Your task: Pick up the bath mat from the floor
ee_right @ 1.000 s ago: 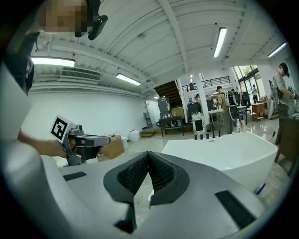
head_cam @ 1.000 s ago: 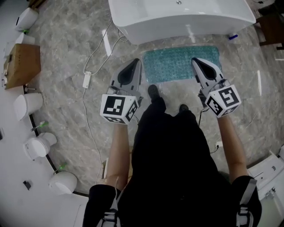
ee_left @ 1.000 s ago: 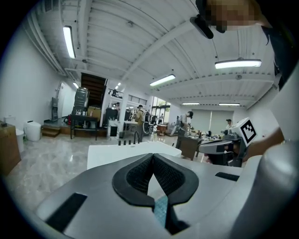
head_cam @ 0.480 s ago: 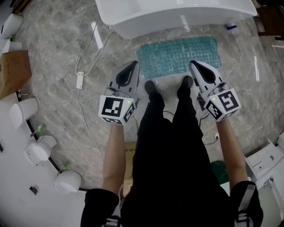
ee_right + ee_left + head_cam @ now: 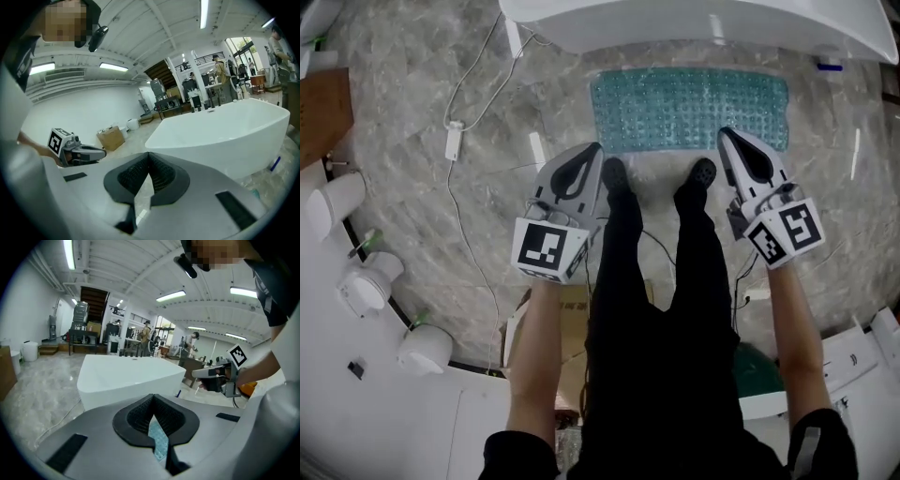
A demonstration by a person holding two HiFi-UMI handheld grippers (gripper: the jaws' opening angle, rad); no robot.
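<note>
Left gripper (image 5: 589, 155) and right gripper (image 5: 728, 139) are hovering, jaws closed on nothing, beside the bath mat (image 5: 689, 108) lying flat on the floor (image 5: 422, 84) against the bathtub (image 5: 675, 23). The jaws are likely needing to open before pinching its near corners.

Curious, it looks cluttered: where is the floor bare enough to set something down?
Bare marble between the white cable and the bath mat, and right of the mat. Crowded: the shoes at the mat's near edge, white fixtures along the left.
</note>
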